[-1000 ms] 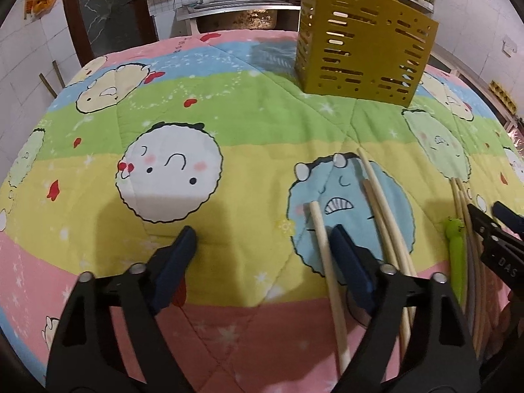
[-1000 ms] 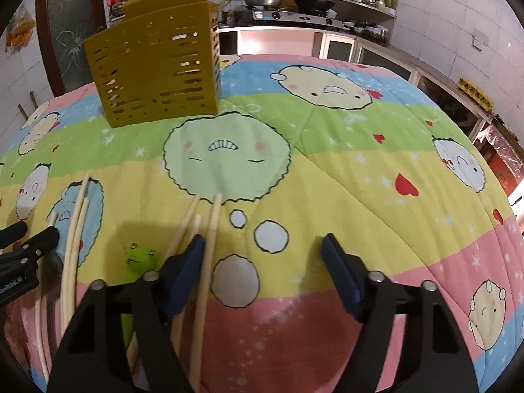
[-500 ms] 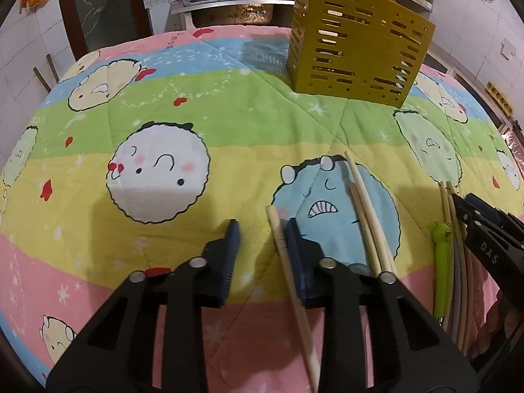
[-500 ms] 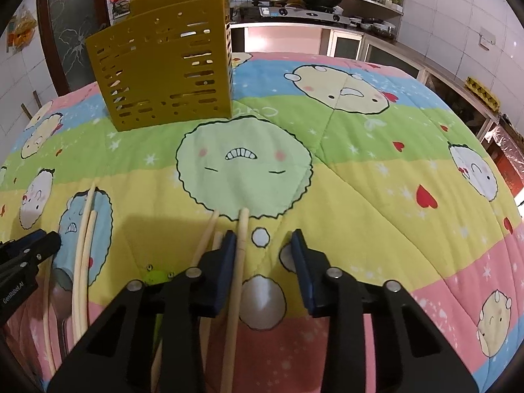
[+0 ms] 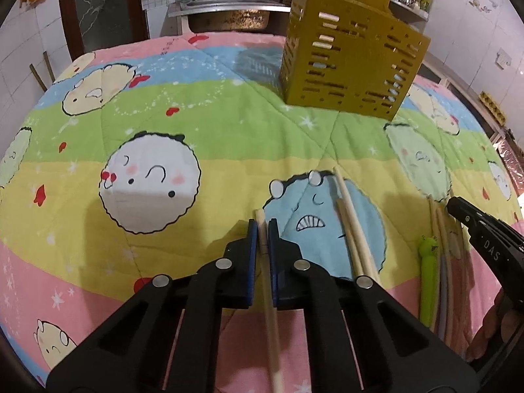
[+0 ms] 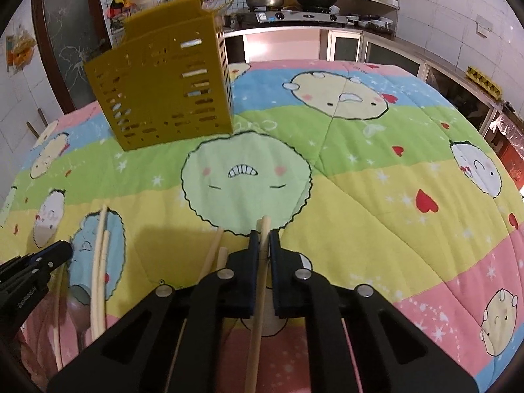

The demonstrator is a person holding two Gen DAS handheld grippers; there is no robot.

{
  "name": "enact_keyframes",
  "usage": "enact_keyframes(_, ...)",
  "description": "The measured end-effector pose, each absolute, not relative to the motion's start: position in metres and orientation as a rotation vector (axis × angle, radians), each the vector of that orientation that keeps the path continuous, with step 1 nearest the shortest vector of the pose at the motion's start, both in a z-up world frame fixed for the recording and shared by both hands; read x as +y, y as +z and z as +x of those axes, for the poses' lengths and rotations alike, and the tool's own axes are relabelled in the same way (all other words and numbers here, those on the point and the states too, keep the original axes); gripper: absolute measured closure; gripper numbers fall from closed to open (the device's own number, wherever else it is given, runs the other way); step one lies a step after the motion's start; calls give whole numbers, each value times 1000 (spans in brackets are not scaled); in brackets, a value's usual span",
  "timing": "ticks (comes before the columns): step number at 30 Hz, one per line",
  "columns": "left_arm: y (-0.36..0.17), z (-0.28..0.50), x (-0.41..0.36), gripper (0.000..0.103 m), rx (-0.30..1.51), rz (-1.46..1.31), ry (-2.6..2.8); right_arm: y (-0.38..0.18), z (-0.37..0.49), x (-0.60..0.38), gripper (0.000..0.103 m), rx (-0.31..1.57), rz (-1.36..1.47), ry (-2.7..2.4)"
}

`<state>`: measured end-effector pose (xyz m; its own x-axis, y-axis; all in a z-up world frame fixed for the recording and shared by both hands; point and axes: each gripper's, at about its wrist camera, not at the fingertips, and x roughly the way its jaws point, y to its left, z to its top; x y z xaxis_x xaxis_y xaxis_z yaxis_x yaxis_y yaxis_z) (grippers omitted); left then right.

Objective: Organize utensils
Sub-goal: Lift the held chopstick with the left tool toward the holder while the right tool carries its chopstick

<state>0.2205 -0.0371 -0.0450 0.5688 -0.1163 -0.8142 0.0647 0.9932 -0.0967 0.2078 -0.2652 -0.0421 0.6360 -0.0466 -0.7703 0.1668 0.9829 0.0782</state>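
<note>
Both grippers have just been closing. The left gripper point(image 5: 261, 229) now pinches one chopstick point(image 5: 267, 281) and the right gripper point(image 6: 262, 239) pinches another chopstick point(image 6: 258, 294), both near the blanket's point(image 6: 376, 196) front edge. Each thin stick could swing or slip out on its way to the yellow holder point(image 6: 163, 88) at the back.

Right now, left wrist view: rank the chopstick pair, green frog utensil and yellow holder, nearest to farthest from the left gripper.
From the left gripper:
1. Chopstick pair, just right, on the blue face.
2. Green frog utensil, farther right, beside the right gripper.
3. Yellow holder, far end of the cloth, upright.
</note>
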Motion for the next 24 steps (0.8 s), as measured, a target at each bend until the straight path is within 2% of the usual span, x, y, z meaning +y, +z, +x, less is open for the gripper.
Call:
enact_keyframes(6, -21, 212, -39, 99, 874, -72, -145, -13, 195, -269, 96, 777, 156, -113)
enact_keyframes(18, 68, 189, -35, 99, 543, -123, -199, 47, 176, -279, 98, 498, 163, -95)
enact_keyframes(24, 77, 194, -33, 99, 530, -155, -221, 44, 188, -279, 98, 527, 156, -82)
